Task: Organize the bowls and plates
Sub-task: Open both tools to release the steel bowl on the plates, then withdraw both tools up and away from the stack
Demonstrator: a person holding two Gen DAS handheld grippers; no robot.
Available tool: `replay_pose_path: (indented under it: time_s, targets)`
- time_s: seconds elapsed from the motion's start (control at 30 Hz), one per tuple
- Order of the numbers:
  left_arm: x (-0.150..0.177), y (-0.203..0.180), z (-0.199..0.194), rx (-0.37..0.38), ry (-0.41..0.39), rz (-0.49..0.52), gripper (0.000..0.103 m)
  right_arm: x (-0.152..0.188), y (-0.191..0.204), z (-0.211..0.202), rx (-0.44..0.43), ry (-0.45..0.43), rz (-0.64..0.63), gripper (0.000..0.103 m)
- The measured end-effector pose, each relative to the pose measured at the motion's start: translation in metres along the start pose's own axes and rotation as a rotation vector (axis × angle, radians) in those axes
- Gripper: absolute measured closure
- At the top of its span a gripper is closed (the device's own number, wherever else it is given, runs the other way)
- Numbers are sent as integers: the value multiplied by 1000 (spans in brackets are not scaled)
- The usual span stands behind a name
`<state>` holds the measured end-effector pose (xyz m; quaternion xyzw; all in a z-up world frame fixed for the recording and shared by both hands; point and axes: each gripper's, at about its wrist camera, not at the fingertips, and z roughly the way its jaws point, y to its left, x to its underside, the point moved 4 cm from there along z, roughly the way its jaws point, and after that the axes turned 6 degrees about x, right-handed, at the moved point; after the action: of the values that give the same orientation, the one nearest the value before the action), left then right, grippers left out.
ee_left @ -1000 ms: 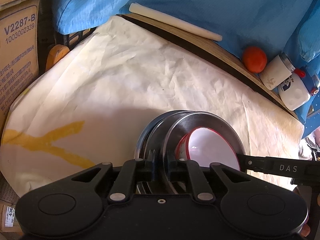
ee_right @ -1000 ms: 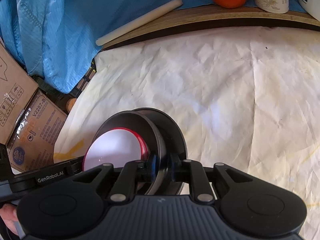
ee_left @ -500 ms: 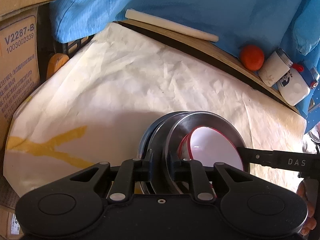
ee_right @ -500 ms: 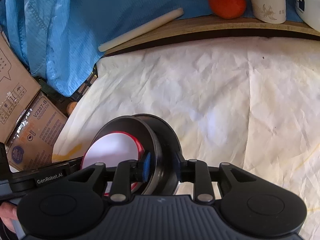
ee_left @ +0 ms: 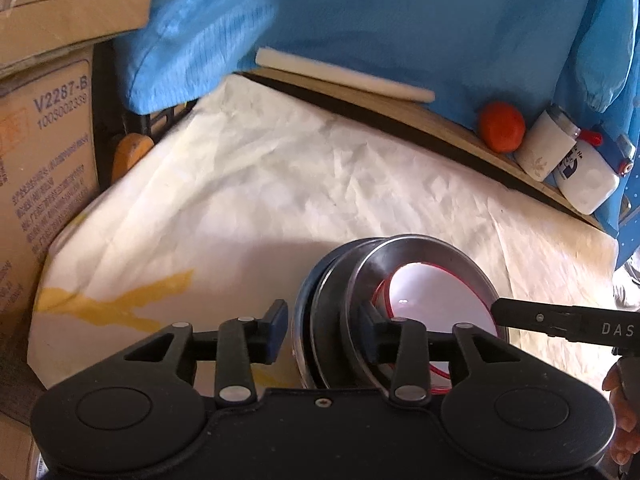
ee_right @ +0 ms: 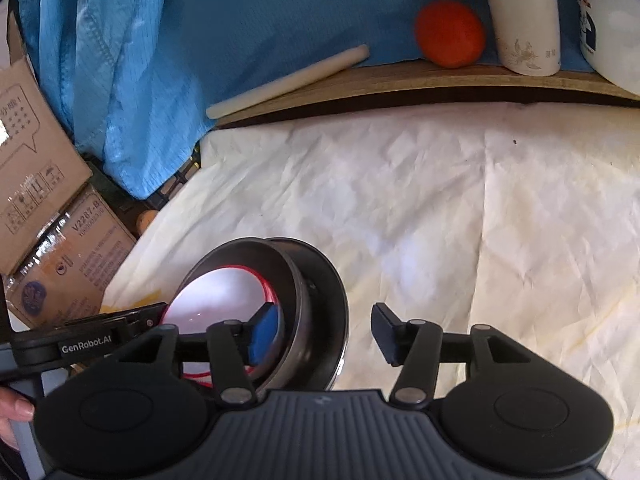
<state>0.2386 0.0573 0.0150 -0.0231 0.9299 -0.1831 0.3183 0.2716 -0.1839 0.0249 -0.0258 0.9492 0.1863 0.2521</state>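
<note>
Cardboard box (ee_left: 44,160) reads "V2287-B"; both grippers' jaws gape around the stacked steel bowls (ee_left: 400,280).

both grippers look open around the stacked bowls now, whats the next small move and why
Probably draw both grippers straight back. The left gripper and right gripper stand open, fingers straddling the rims of the nested steel bowls without pinching them, and the red-rimmed white bowl already sits inside the stack on the white cloth. Retreating straight should avoid snagging a rim.
</note>
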Motion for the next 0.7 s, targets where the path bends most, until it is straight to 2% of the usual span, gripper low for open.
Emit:
replay_pose_path:
  time_s: [0.07,0.33,0.4,0.7]
  targets:
    - [0,1,-3,2,-15,1,60,1,-2,-2,-17,-13,5,39]
    - [3,-3,-15,-44,-129,51,41,5,-2,-9,-69,-51,9,25]
    - [5,-5,-18,-57,-159,66,37,7,-1,-12,-75,-65,3,19]
    - [16,-13,-34,-91,-281,110,18,23,3,-29,-94,-167,-40,7]
